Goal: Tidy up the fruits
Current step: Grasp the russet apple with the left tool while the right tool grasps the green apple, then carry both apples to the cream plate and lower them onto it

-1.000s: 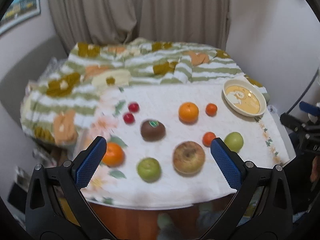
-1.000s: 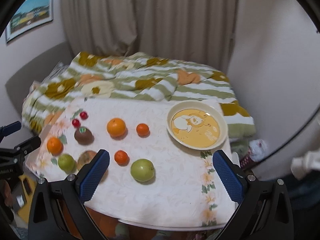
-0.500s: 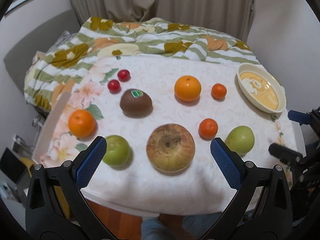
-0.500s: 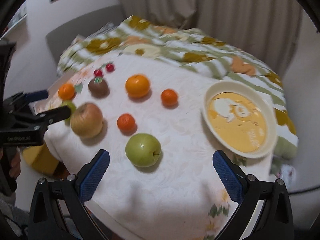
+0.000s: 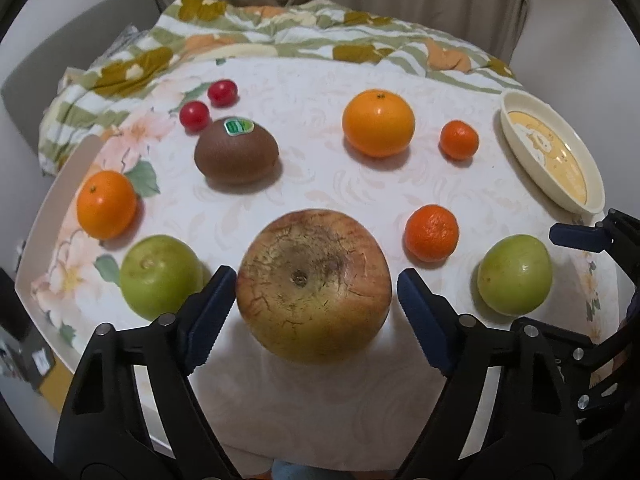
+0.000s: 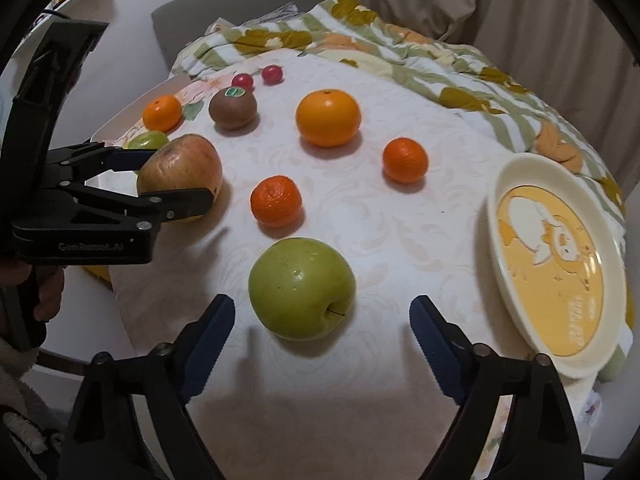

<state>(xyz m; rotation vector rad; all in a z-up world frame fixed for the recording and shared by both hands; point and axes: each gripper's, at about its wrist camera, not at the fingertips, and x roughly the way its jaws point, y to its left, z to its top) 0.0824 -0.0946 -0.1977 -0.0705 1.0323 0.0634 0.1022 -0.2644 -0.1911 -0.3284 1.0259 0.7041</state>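
Note:
A big yellow-red apple [image 5: 314, 286] sits on the white tablecloth, between the open fingers of my left gripper [image 5: 316, 280]; a narrow gap shows on each side. It also shows in the right wrist view [image 6: 180, 174] with the left gripper [image 6: 176, 178] around it. A green apple [image 6: 302, 288] lies just ahead of my open right gripper [image 6: 322, 312], slightly left of centre. The cream and yellow plate [image 6: 560, 264] lies at the right, empty.
On the cloth lie a large orange [image 5: 378, 122], two mandarins [image 5: 431, 232] [image 5: 459, 140], a kiwi [image 5: 236, 155], two cherry tomatoes [image 5: 195, 116], another orange [image 5: 106, 204] and a second green apple [image 5: 160, 276]. A striped blanket [image 5: 280, 36] lies behind the table.
Both grippers have moved forward and down toward the table. The left now brackets the big apple and has narrowed around it; the right has come up to the green apple.

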